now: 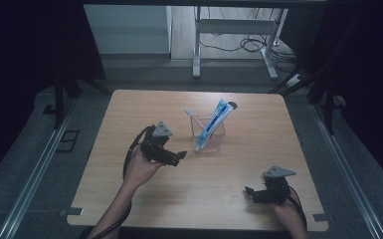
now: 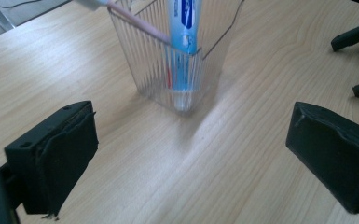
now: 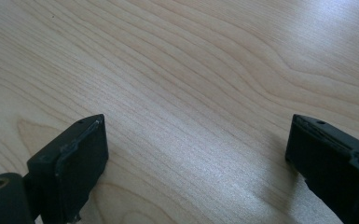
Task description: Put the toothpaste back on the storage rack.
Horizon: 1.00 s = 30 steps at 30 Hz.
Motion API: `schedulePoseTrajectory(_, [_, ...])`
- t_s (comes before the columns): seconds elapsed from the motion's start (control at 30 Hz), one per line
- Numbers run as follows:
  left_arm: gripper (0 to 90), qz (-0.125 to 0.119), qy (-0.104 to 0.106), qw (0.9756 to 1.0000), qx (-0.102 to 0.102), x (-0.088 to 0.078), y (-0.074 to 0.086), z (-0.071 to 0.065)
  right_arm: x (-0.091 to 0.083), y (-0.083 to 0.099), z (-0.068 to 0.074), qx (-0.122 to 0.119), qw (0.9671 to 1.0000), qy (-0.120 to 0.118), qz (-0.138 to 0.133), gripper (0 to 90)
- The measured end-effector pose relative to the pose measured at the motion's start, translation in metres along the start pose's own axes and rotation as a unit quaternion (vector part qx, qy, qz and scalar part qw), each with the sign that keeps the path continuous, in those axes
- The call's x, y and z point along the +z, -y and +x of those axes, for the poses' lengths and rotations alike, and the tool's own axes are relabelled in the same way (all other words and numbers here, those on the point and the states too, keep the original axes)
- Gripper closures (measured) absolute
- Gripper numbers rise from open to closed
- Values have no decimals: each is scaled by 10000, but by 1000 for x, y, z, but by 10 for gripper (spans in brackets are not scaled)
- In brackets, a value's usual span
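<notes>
A clear ribbed holder (image 1: 210, 133) stands upright near the middle of the wooden table (image 1: 129, 109). In it lean a blue and white toothpaste tube (image 1: 218, 115) and a pink toothbrush (image 1: 194, 117). My left gripper (image 1: 180, 157) is just left of the holder and points at it, open, with nothing between its jaws. The left gripper view has the holder (image 2: 154, 70) straight ahead, a short way beyond the left gripper (image 2: 191, 144), with the tube (image 2: 182, 18) and the brush (image 2: 135, 21) inside. My right gripper (image 1: 248, 193) rests near the front right edge, open over bare wood (image 3: 196, 158).
The right gripper's jaws (image 2: 354, 60) appear at the far right of the left gripper view. Behind the table stand a white desk frame (image 1: 197, 45) and loose cables (image 1: 251, 44) on the floor. Metal rails (image 1: 35, 169) run along both sides.
</notes>
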<state>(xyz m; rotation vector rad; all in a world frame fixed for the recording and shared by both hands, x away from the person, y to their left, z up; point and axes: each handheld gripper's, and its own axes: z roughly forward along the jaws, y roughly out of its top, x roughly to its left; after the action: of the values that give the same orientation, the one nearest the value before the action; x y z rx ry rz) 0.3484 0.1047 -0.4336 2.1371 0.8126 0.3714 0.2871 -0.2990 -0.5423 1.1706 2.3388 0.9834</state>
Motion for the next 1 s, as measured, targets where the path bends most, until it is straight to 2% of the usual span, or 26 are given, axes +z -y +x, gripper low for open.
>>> schedulePoseTrajectory(0.1, [20, 6, -42, 10000, 42, -3, 7, 0, 0, 0, 0, 8, 10000, -3, 9, 56])
schedulePoseTrajectory(0.43, [7, 39, -102, 9999, -30, -10, 38, 0, 0, 0, 0, 22, 10000, -2, 2, 56])
schedulePoseTrajectory(0.67, [7, 64, -109, 9998, -145, -11, 60, -1, 0, 0, 0, 30, 10000, -3, 9, 56])
schedulePoseTrajectory(1.0, [6, 178, -282, 9992, -234, -7, 90, -5, 0, 0, 0, 26, 10000, -3, 9, 56])
